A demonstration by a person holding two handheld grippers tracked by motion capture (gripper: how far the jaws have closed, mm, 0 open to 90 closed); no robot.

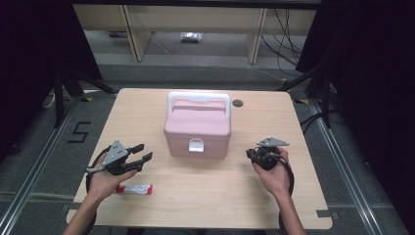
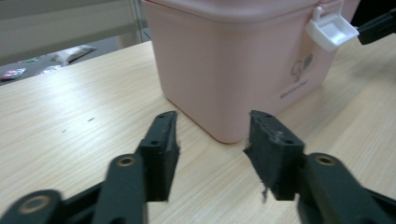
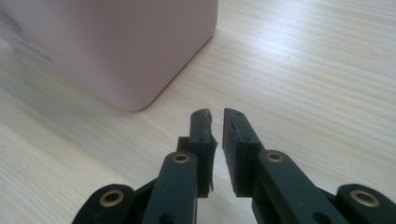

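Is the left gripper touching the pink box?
Apart. The left gripper view shows the open left gripper with bare table between its jaw tips and the pink box.

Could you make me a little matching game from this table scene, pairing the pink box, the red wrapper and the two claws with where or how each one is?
Things:
1. square pink plastic box with a white handle
2. small red-and-white wrapped packet
3. left claw
4. right claw

States:
A. jaws nearly closed, nothing between them
B. middle of the wooden table, white latch toward the person
C. jaws spread wide, nothing between them
D. flat on the table beside the person's left hand

Pairs: 1-B, 2-D, 3-C, 4-A
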